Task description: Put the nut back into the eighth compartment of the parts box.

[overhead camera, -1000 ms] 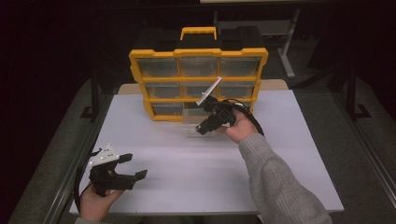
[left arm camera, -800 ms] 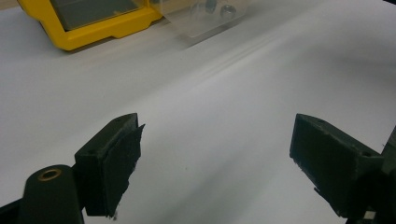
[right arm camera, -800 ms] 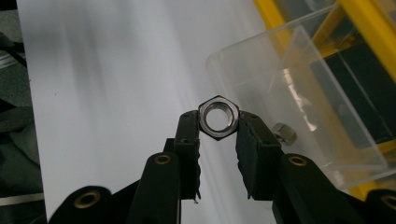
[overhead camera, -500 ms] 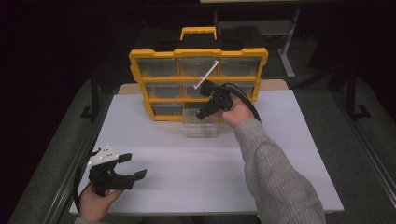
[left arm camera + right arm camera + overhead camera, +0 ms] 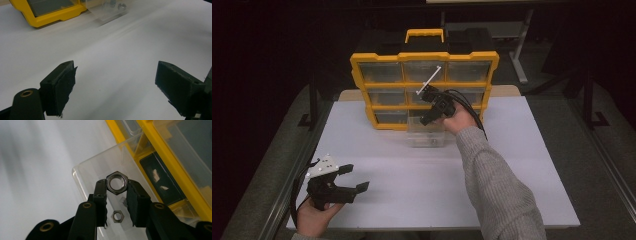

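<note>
Got a nut [image 5: 116, 182] pinched in my right gripper [image 5: 116, 195] over the clear drawer [image 5: 100, 172] by the yellow organizer [image 5: 424, 57], left gripper [image 5: 115, 85] wide open and empty near me, so I'd guess next is carrying it clear.

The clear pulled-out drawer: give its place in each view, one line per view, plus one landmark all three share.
High view: clear drawer on the white table, centre, in front of the yellow organizer's bottom row, below the right gripper.
Left gripper view: top edge, right of centre, beside the organizer's corner.
Right gripper view: centre, behind the jaws that hold a hex nut.
Shared landmark: the yellow organizer frame.
</note>
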{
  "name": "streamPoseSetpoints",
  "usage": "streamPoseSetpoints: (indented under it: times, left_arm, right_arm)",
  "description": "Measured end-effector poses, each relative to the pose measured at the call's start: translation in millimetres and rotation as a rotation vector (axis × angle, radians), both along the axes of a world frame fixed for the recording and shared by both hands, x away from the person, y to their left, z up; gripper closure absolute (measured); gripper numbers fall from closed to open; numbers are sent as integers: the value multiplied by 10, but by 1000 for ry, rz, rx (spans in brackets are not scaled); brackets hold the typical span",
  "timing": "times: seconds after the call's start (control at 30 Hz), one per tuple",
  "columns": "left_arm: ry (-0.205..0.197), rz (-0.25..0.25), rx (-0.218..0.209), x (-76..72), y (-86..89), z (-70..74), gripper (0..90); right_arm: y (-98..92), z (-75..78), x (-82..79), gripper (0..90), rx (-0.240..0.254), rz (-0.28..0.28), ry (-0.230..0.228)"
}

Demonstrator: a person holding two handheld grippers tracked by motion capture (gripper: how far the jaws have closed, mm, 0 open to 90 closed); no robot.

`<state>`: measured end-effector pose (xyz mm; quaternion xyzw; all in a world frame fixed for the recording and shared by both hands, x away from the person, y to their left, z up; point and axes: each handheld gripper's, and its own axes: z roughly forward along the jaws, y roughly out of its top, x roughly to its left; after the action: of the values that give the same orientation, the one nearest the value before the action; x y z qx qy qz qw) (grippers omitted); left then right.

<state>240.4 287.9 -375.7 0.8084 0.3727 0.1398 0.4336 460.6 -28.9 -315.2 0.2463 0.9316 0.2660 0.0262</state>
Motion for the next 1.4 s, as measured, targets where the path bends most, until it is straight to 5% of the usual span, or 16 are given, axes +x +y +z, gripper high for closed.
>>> streamPoseSetpoints:
  times: [0.6, 1.4]
  left_arm:
    - [2, -5, 3, 5, -1, -11, 161]
    - [5, -12, 12, 21, -39, -58, 161]
  right_arm:
    - [56, -281, 92, 679, 3, -30, 42]
    - [-528, 79, -293, 568, 121, -51, -20]
